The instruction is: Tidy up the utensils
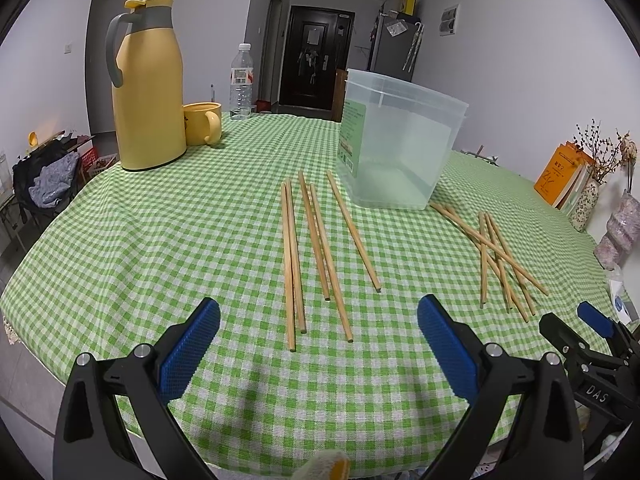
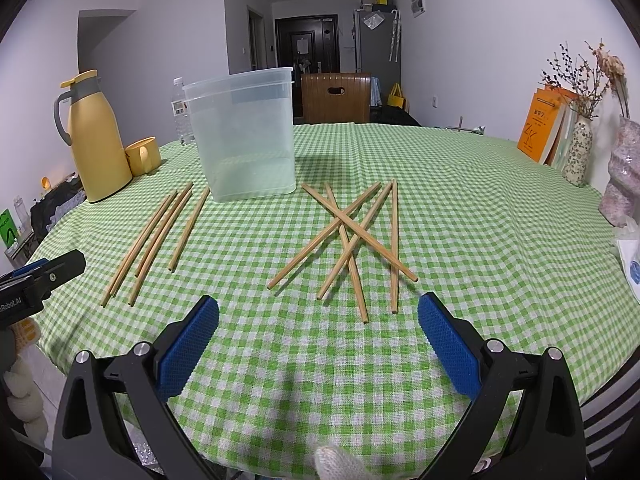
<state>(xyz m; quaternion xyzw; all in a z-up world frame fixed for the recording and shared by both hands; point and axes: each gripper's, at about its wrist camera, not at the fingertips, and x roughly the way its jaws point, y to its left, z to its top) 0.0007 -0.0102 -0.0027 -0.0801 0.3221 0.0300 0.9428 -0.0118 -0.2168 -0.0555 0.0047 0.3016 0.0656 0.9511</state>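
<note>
Several wooden chopsticks (image 1: 316, 246) lie roughly side by side on the green checked tablecloth just ahead of my left gripper (image 1: 319, 314), which is open and empty. A second, crossed pile of chopsticks (image 2: 352, 240) lies just ahead of my right gripper (image 2: 318, 312), also open and empty. That pile also shows in the left wrist view (image 1: 496, 256). A clear plastic container (image 1: 394, 142) stands upright behind both groups; it also shows in the right wrist view (image 2: 244, 136). The right gripper shows at the left wrist view's right edge (image 1: 576, 324).
A yellow thermos jug (image 1: 148, 88), a yellow mug (image 1: 203, 122) and a water bottle (image 1: 241, 82) stand at the far left. Orange books (image 2: 544, 128), a vase of dried flowers (image 2: 578, 152) and a pink object (image 2: 622, 176) stand at the right edge.
</note>
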